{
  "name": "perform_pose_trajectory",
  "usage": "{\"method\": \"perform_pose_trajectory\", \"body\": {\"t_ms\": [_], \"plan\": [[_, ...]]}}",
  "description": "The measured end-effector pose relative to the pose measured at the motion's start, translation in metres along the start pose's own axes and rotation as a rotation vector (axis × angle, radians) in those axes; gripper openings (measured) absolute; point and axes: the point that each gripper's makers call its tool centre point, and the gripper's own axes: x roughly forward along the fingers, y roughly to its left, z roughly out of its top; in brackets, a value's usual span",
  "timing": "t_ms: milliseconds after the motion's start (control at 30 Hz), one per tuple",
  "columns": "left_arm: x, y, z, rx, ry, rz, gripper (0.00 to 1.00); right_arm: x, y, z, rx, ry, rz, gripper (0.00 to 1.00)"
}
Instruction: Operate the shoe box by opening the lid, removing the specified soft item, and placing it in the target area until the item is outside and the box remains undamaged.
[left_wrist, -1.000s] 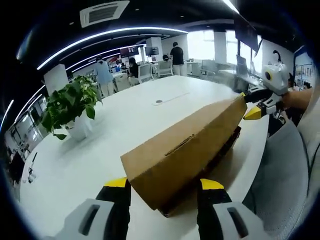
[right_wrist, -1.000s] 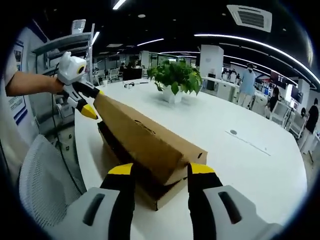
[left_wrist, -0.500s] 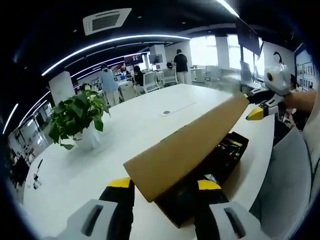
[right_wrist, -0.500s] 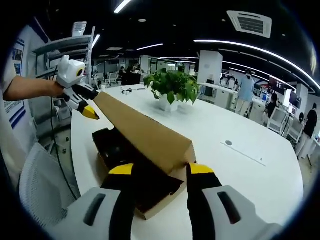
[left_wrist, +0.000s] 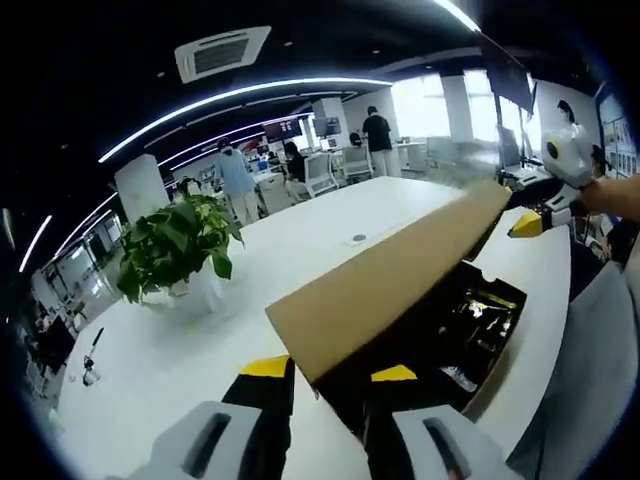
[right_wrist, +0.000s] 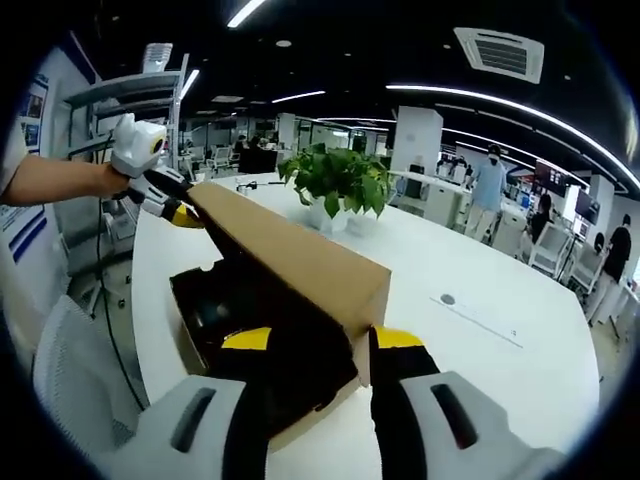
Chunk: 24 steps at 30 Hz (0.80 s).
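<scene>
A brown cardboard shoe box (left_wrist: 505, 345) lies on the white table (left_wrist: 150, 360). Its lid (left_wrist: 400, 270) is raised and tilted, and dark contents (left_wrist: 470, 320) show underneath. My left gripper (left_wrist: 330, 370) is shut on the near end of the lid. At the lid's far end my right gripper (left_wrist: 520, 205) holds on, with a person's hand behind it. In the right gripper view, the right gripper (right_wrist: 320, 340) is shut on the lid (right_wrist: 290, 255) at its near end. The left gripper (right_wrist: 180, 205) grips the far end. The box's dark inside (right_wrist: 230, 310) lies open below.
A potted green plant (left_wrist: 180, 240) (right_wrist: 340, 180) stands on the table beyond the box. A grey mesh chair (right_wrist: 60, 370) (left_wrist: 590, 350) sits by the table's edge beside the box. People stand among desks far behind. White table (right_wrist: 470, 340) stretches past the box.
Both grippers have raised the lid, from lying on the box to tilted well above it, so the dark inside now shows. The left gripper's jaws have drawn closer together.
</scene>
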Motion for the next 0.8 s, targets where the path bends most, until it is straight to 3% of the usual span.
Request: {"method": "perform_pose_trajectory", "body": {"t_ms": [367, 600, 800], "plan": [[0.008, 0.020, 0.011, -0.019, -0.023, 0.063, 0.07, 0.009, -0.020, 0.010, -0.010, 0.019, -0.034, 0.24], [0.012, 0.026, 0.016, -0.033, -0.042, 0.074, 0.05, 0.013, -0.036, 0.013, 0.018, 0.022, -0.072, 0.15], [0.016, 0.030, 0.018, -0.049, -0.051, 0.078, 0.04, 0.015, -0.040, 0.007, 0.020, 0.027, -0.081, 0.13]]}}
